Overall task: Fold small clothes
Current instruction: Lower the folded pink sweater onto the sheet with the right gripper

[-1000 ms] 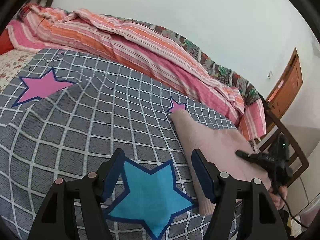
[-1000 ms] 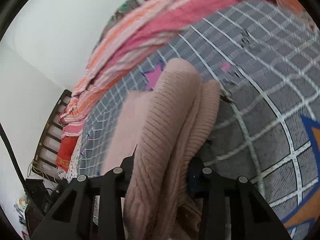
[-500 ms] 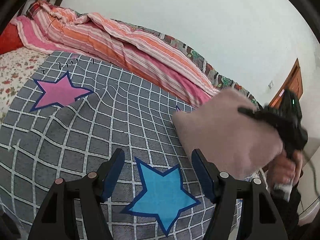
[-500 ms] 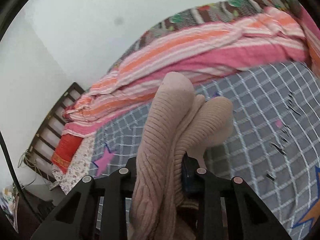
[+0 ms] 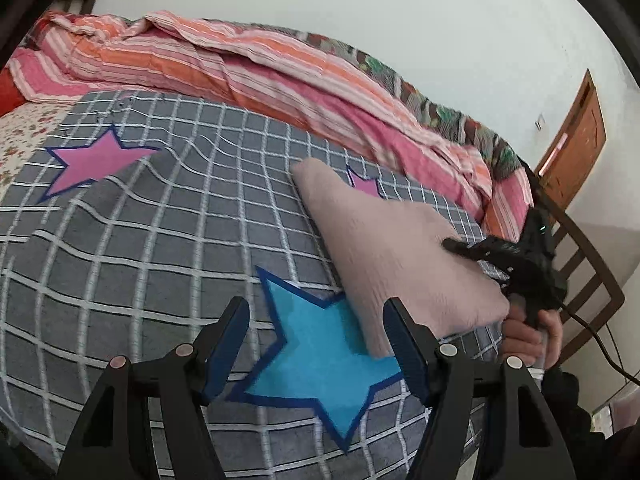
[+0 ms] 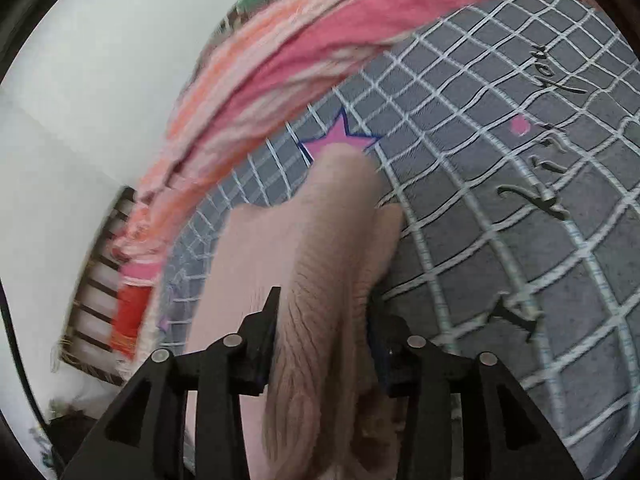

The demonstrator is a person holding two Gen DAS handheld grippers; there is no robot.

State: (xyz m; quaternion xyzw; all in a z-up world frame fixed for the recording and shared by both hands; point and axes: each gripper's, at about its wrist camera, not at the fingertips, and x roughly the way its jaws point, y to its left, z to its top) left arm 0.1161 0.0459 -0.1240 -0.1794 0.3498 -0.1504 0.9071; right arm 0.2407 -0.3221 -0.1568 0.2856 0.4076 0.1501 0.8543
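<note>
Garment: a folded, pale pink ribbed-knit garment [image 5: 392, 248] lay slanting on the grey checked bed cover [image 5: 168, 248], its near edge just beside the big blue star patch [image 5: 316, 352] and its far corner touching a small pink star patch [image 5: 366, 186].
Right tool: the black right tool [image 6: 320, 320] was clamped on the garment's near edge, several knit layers bunched between its jaws; in the left wrist view it [image 5: 454, 245] lay across the garment's upper face.
Left tool: the black left tool [image 5: 316, 332] hung spread wide over the blue star patch, holding nothing, its right finger [image 5: 404, 340] close by the garment's near edge.
Handling: it looked soft, light and stretchy; I judged it would sag and slide open if lifted by one corner.
Where to hold: the thick folded edge nearest the blue star patch, all layers pinched together.
Beyond: a pink and orange striped quilt [image 5: 248, 68] was heaped past the pink star patch.
</note>
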